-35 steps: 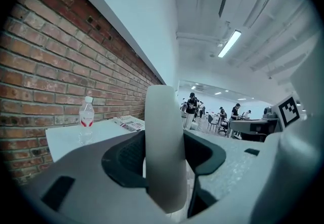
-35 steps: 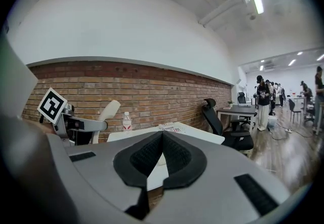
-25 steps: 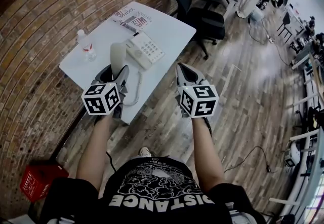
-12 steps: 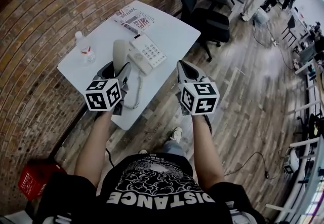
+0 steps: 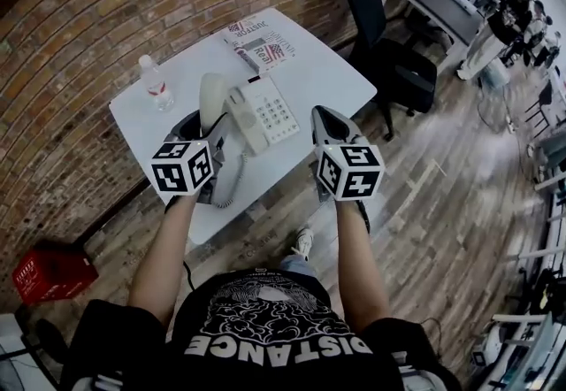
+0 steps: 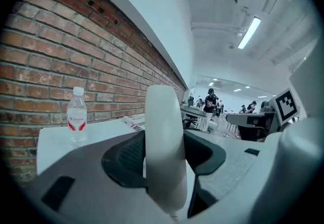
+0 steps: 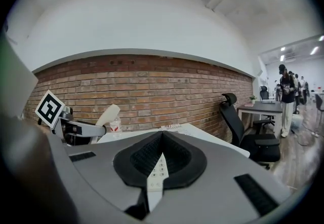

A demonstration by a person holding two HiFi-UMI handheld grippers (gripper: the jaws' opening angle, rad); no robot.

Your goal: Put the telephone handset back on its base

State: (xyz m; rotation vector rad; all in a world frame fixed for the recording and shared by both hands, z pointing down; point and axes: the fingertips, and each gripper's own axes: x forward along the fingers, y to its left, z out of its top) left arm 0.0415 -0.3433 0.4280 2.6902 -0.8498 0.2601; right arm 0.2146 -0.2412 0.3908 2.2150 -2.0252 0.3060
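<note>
The smooth, rounded cream handset (image 6: 164, 157) is held upright, clamped between the ribbed black pads of the left gripper (image 5: 205, 131), its coiled cord (image 5: 232, 179) hanging below. Just ahead and right of that gripper, the boxy keypad base (image 5: 265, 111) lies on the white table (image 5: 327, 71), with a clear plastic bottle (image 5: 156, 84) ahead-left. The right gripper (image 5: 324, 120) is seen closed and empty.
</note>
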